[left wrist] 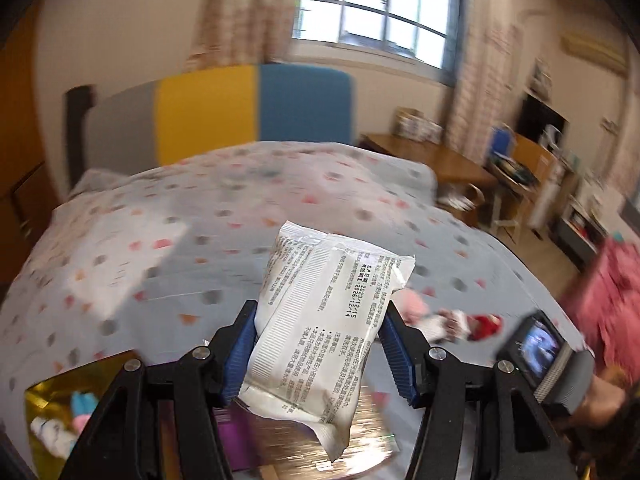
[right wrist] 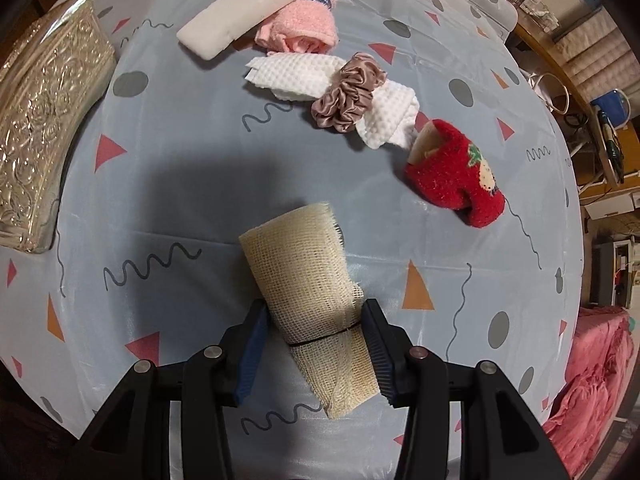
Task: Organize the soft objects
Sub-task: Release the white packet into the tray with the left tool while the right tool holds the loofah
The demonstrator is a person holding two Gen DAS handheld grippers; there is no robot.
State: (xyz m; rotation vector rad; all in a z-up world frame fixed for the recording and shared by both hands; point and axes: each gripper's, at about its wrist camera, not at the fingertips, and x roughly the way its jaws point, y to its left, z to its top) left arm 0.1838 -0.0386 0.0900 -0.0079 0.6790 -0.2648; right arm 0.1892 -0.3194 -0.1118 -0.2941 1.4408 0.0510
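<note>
Fingers of my left gripper [left wrist: 318, 354] clamp a white packet [left wrist: 320, 328]; my right gripper [right wrist: 316, 346] straddles the gauze roll [right wrist: 310, 300], apparently gripping it. Scrunchie [right wrist: 346, 92], red sock [right wrist: 456, 172] and towels remain unsorted.

In the left wrist view the bed [left wrist: 240, 220] and desk [left wrist: 452, 160] smear with motion blur. The silver box [right wrist: 36, 120] (embossed) is cut off by the right wrist view's left edge, and the gold box [left wrist: 60, 412] sits half hidden behind the gripper's frame.

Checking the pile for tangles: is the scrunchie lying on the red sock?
No, the scrunchie lies on the white waffle cloth, apart from the red sock.
</note>
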